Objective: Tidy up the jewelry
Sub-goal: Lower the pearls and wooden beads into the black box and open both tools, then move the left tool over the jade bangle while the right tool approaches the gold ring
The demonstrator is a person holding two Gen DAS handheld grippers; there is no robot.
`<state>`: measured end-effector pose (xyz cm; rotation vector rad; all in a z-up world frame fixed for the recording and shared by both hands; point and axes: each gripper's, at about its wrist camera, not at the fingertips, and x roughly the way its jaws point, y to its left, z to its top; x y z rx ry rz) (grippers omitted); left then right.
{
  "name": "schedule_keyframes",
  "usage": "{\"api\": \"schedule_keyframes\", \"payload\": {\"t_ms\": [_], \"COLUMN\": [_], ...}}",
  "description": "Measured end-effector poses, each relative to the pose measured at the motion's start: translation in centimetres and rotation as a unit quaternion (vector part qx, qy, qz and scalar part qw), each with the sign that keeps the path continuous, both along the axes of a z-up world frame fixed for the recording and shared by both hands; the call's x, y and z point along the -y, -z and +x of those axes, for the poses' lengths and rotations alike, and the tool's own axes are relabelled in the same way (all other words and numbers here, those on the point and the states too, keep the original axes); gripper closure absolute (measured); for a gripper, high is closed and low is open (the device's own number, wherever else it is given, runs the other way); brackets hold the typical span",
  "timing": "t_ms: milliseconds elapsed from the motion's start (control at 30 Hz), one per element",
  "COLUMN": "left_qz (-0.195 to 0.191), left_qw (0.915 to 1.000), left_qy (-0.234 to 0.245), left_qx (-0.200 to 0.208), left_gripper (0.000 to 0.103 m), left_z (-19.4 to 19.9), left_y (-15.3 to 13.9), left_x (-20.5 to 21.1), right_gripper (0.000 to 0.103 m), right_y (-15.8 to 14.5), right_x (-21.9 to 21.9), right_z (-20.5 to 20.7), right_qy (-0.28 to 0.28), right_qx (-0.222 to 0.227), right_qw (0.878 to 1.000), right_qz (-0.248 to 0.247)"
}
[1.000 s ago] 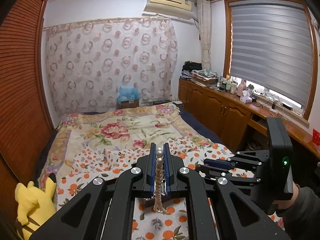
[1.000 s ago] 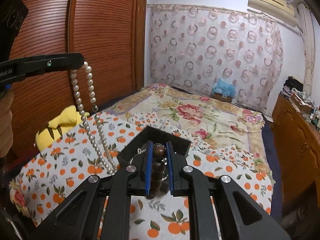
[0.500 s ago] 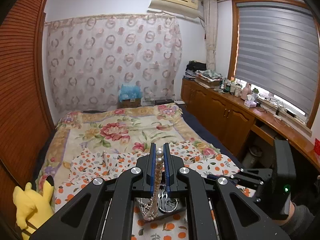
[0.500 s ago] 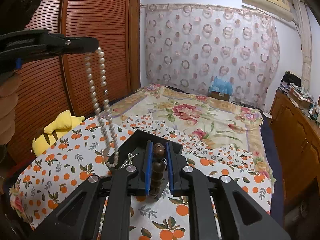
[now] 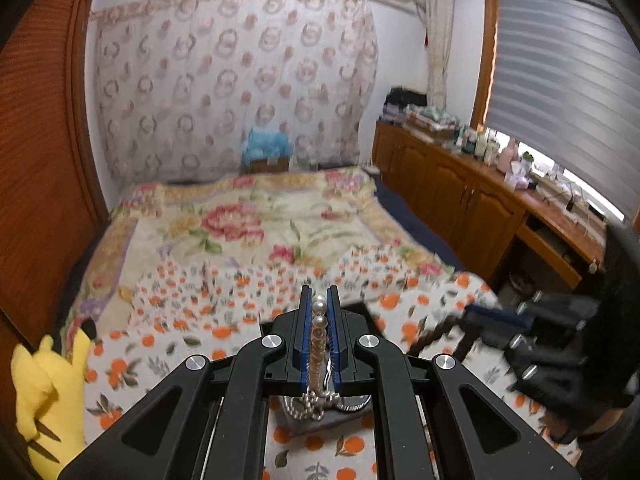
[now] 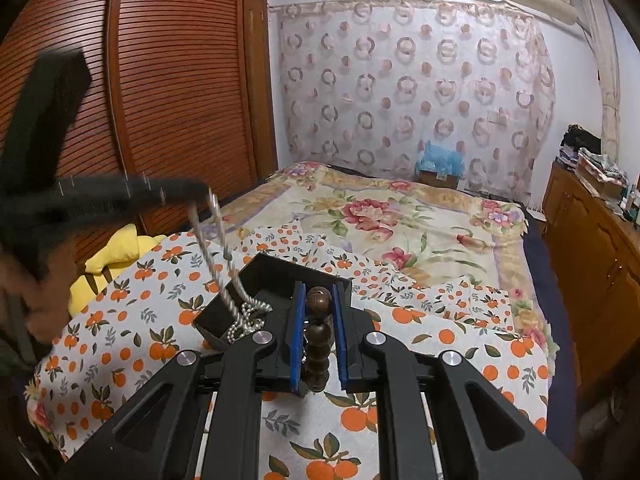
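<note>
My left gripper [image 5: 319,294] is shut on a white pearl necklace [image 5: 319,314]. The strand hangs down from the pads into a black jewelry box [image 6: 260,276] on the orange-print bedspread, where its lower end piles beside a silver chain [image 6: 245,319]. In the right wrist view the left gripper [image 6: 202,192] is a blurred dark shape above the box's left side, with the pearl necklace [image 6: 218,248] streaked below it. My right gripper [image 6: 319,292] is shut on a strand of brown wooden beads [image 6: 318,306], just on the near right side of the box.
A yellow plush toy [image 5: 44,392] lies at the bed's left edge beside a wooden slatted wardrobe [image 6: 168,100]. Low wooden cabinets [image 5: 460,200] with clutter on top run along the right under the window. A floral quilt [image 6: 380,216] covers the far bed.
The left gripper has dropped down and moved over the black box, so the pearl strand's end now rests inside it. The right gripper with the brown beads has shifted a little.
</note>
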<state>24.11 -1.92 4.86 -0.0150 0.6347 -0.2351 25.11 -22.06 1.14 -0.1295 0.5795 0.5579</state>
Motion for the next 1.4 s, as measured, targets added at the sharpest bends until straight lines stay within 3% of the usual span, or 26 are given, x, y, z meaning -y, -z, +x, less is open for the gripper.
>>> {"api": "schedule_keyframes", "payload": {"t_ms": [300,433,700,1033,1300,1400], "left_qz": [0.006,0.014,0.034,0.024,0.035,0.035], "left_qw": [0.9998,0.9997,0.9990,0.9988,0.9981,0.9982], "left_qy": [0.002,-0.003,-0.008,-0.010,-0.014,-0.012], "left_qx": [-0.021,-0.020,-0.028,-0.042,-0.048,-0.046], "left_gripper": [0.095,0.087,0.085,0.067,0.062,0.051], "left_z": [-1.0,-2.3,-4.6,-6.4,-7.0,-7.5], "left_y": [3.6,4.5,6.5,8.3,9.3,9.4], "left_x": [-0.5,-1.1,-2.3,-2.9,-2.9,-2.8], "right_gripper": [0.088,0.088,0.088,0.087,0.087,0.087], "right_y": [-0.5,-0.5,0.7,2.4,3.0,3.5], "right_x": [-1.7,-2.5,-4.7,-6.6,-6.2,-5.5], "right_z": [0.6,0.8,1.4,2.2,1.9,0.9], "right_qy": [-0.008,-0.013,-0.023,-0.009,-0.011,-0.008], "right_qx": [0.007,0.007,-0.007,-0.035,-0.040,-0.043], "right_qw": [1.000,1.000,1.000,0.999,0.999,0.999], "right_qz": [0.002,0.006,-0.001,-0.020,-0.024,-0.021]}}
